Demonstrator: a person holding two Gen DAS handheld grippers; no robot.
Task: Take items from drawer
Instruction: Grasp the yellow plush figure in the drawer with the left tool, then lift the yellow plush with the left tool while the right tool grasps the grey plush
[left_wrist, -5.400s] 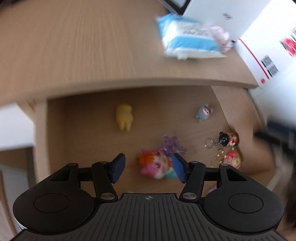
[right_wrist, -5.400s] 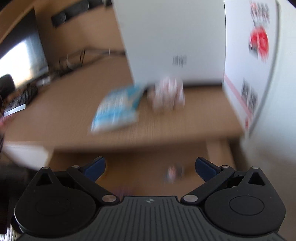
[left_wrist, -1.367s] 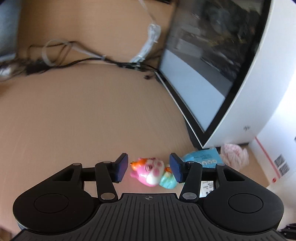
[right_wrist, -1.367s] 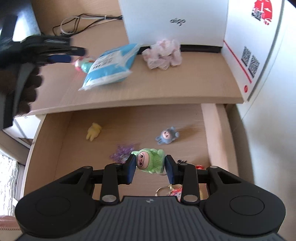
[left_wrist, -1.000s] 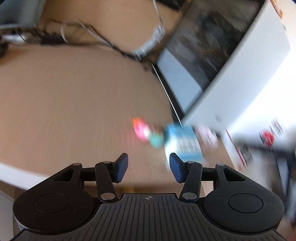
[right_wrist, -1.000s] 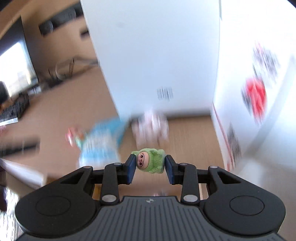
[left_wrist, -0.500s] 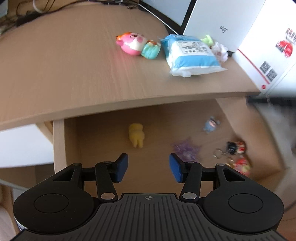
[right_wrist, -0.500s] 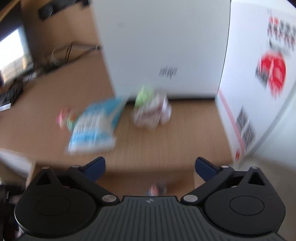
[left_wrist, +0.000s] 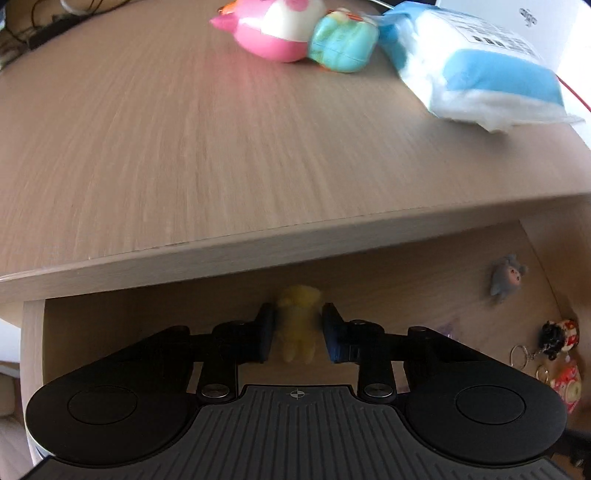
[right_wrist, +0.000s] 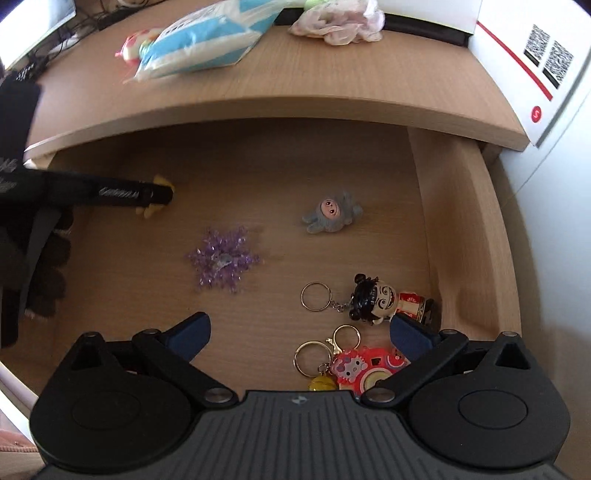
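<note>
Drawer (right_wrist: 461, 221) stands pulled out beneath the table (left_wrist: 184, 129). Right claw (right_wrist: 299, 328) hangs spread wide and empty above key rings at its 6 o'clock. Left claw (left_wrist: 297, 332) is closing around the yellow toy (left_wrist: 298, 325) at the drawer's 10 o'clock.

The desk (left_wrist: 184, 147) and drawer (right_wrist: 461, 221) are pale wood-grain. A yellow toy (left_wrist: 298, 325), grey doll (right_wrist: 330, 213) and purple crystal cluster (right_wrist: 223, 260) lie inside; on the desk, a pink-and-white plush (left_wrist: 273, 26) and a blue-and-white packet (left_wrist: 480, 70).
</note>
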